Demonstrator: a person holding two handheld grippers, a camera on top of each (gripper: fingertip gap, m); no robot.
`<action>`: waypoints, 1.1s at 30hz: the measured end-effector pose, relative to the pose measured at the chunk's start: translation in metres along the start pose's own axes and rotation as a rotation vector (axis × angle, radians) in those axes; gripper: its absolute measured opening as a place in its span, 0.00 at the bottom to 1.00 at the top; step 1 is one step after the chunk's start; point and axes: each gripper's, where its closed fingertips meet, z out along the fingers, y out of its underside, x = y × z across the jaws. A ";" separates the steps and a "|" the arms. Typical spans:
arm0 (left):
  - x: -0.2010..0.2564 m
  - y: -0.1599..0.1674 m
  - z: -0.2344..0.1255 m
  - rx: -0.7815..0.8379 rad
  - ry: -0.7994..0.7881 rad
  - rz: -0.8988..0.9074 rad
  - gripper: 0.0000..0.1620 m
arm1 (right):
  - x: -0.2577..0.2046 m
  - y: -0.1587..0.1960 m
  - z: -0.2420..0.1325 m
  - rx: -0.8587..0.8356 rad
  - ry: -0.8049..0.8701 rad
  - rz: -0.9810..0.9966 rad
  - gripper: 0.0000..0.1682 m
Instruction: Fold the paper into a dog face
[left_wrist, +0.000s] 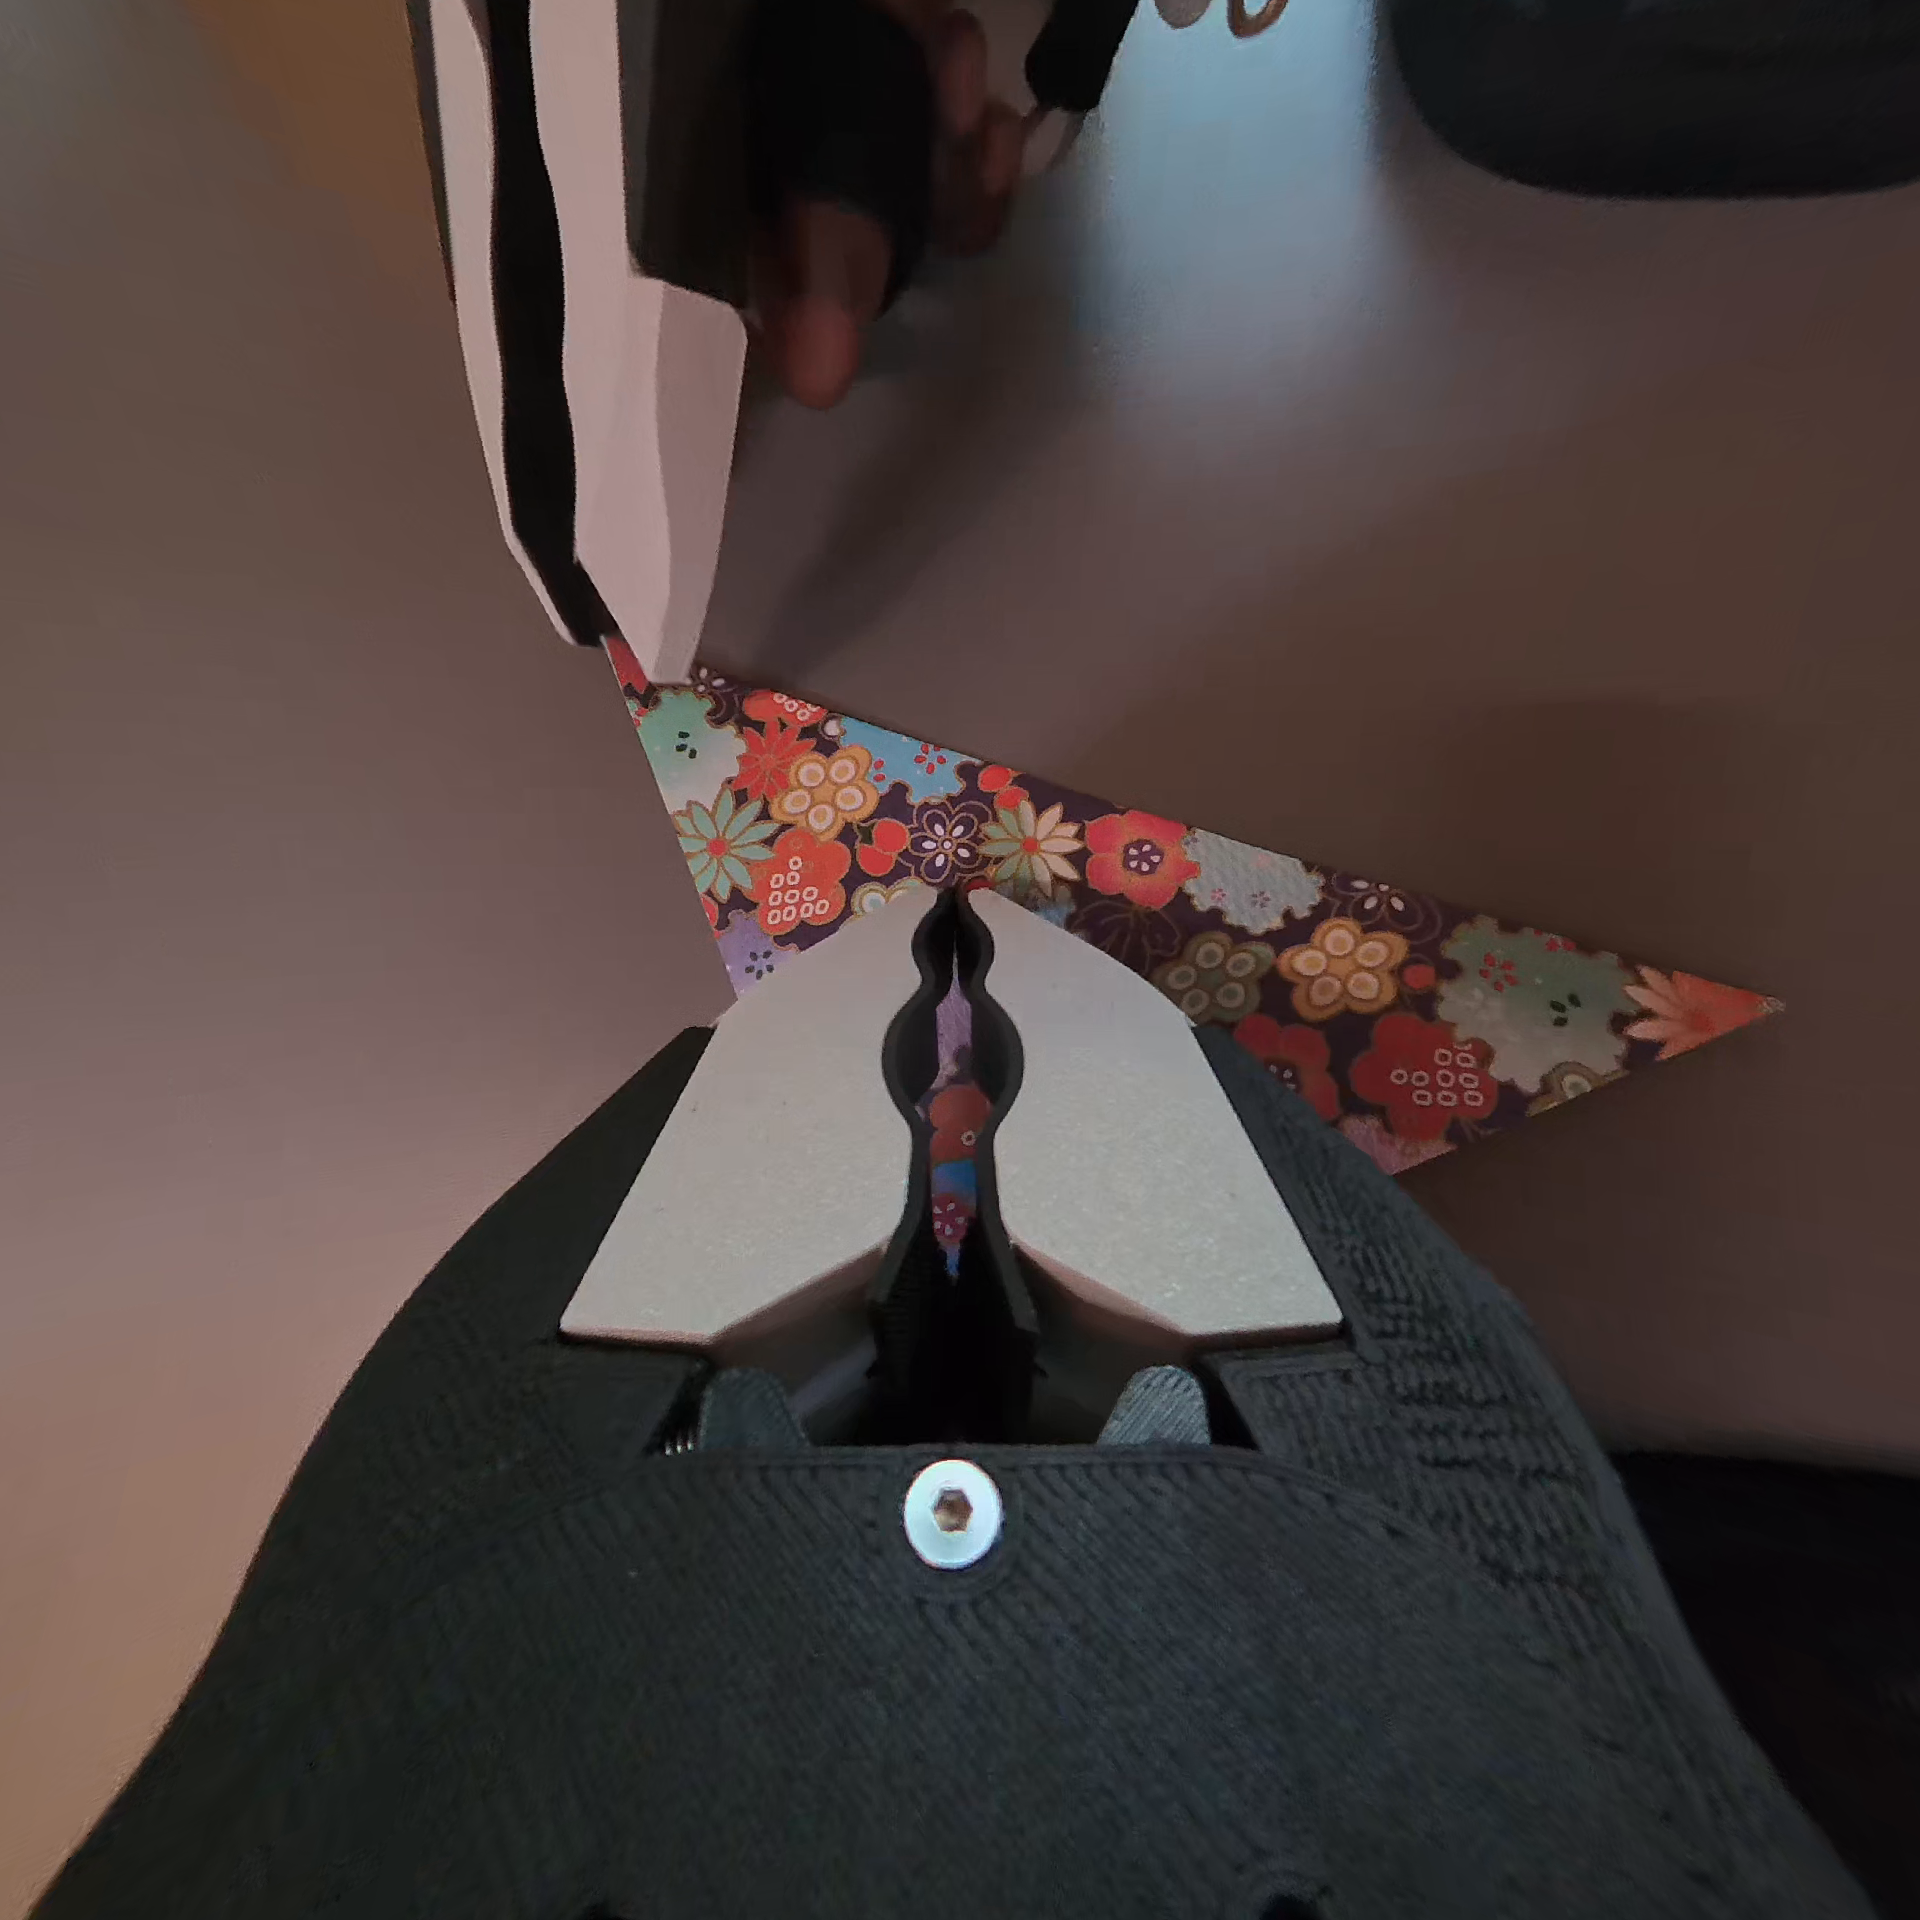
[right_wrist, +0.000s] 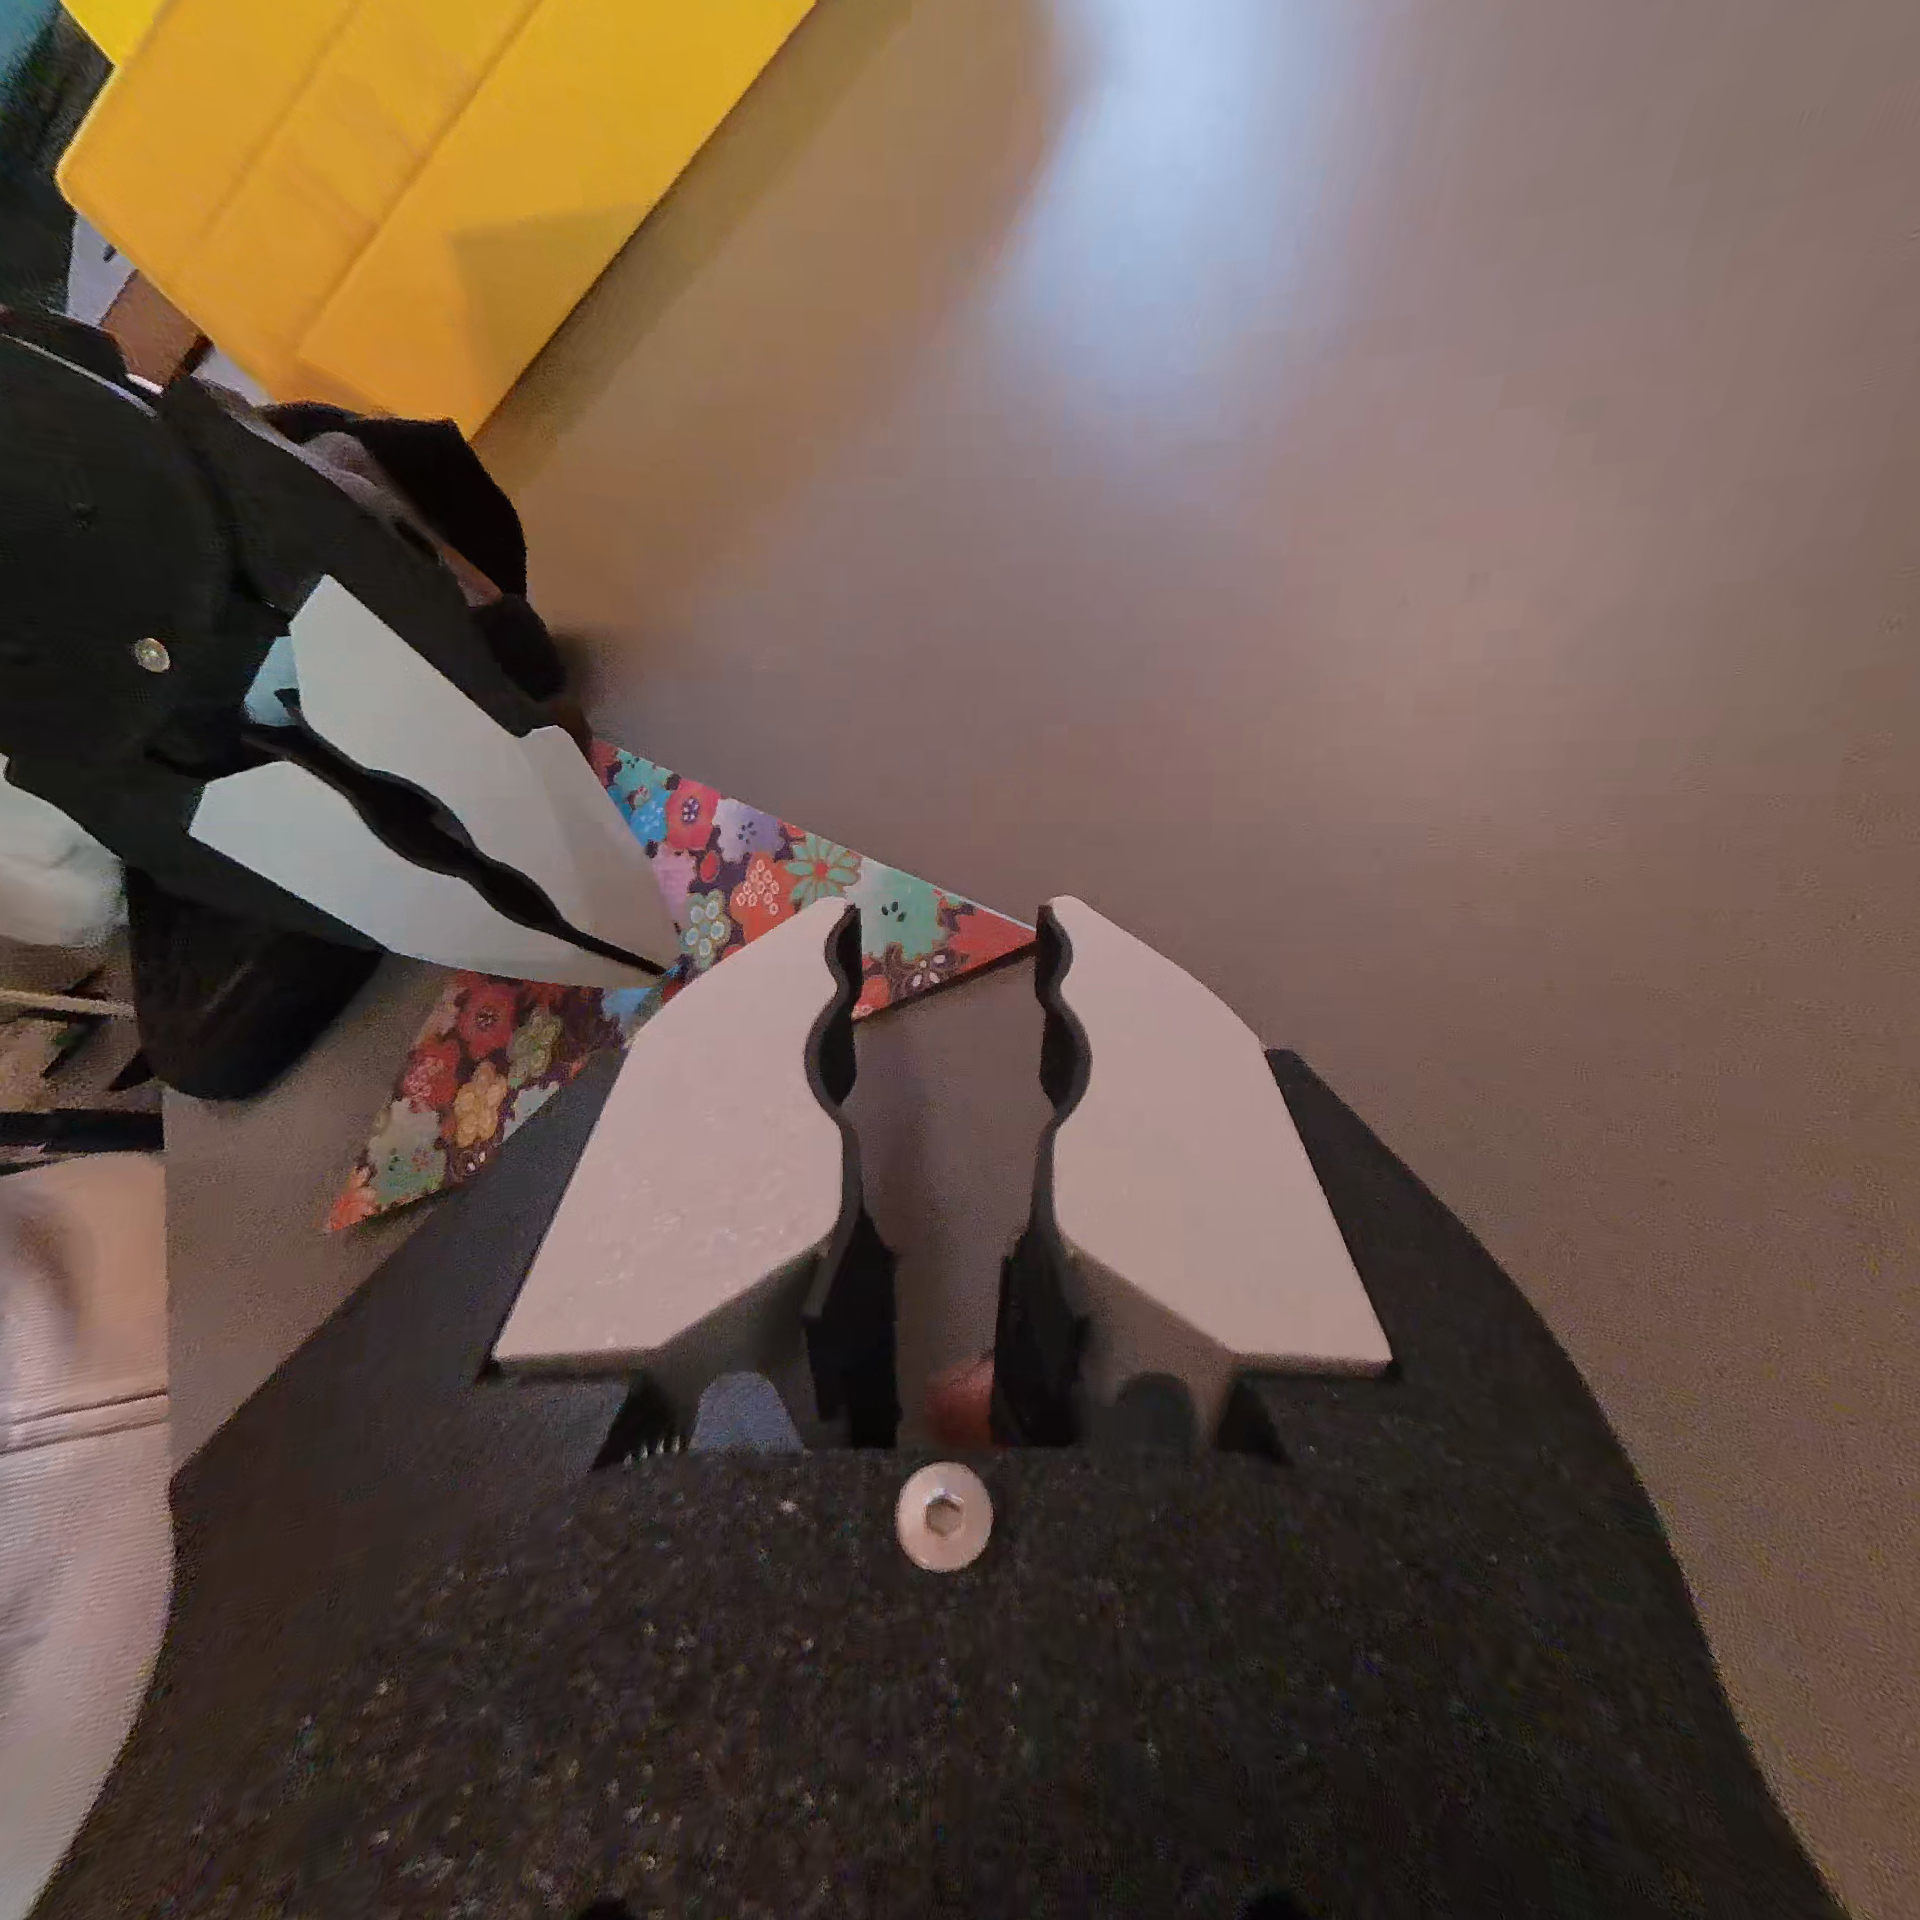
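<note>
In the left wrist view, the left gripper (left_wrist: 956, 904) has its jaws pressed together, tips down on the floral origami paper (left_wrist: 1143, 894), which lies as a flat folded triangle on the brown table (left_wrist: 1351, 520). Whether the tips pinch a layer or merely press on it, I cannot tell. The paper's long edge runs just ahead of the tips, and one sharp corner reaches well off to their right. The right gripper (left_wrist: 623, 649) comes down from ahead and to the left, touching the paper's far left corner.

The risk, as I judge it: the sheet is thin and slick-looking, so any sideways drag from the pressing tips could slide the whole triangle or wrinkle it, and the next crease would land crooked. To the right and ahead of the tips the table offers plenty of room.

In the right wrist view, the right gripper (right_wrist: 945, 914) stands with its jaws parted to a middling gap, holding nothing, one of the paper's (right_wrist: 769, 883) corners lying between the tips. The left gripper (right_wrist: 655, 961) sits just to the left, closed, tip on the paper. The two are close enough that a careless closing or swing could knock them together. A yellow box (right_wrist: 416, 187) lies well ahead to the left, and the table edge drops away on the left.
</note>
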 end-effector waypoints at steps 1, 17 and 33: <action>0.000 0.000 0.000 0.009 -0.009 0.007 0.00 | -0.002 0.001 0.001 -0.018 -0.015 0.008 0.18; -0.031 -0.021 0.016 0.000 0.107 -0.068 0.00 | -0.012 0.003 -0.023 -0.093 -0.054 -0.444 0.15; -0.041 -0.030 0.025 0.049 0.049 -0.069 0.22 | -0.015 0.016 -0.018 -0.226 -0.162 -0.789 0.00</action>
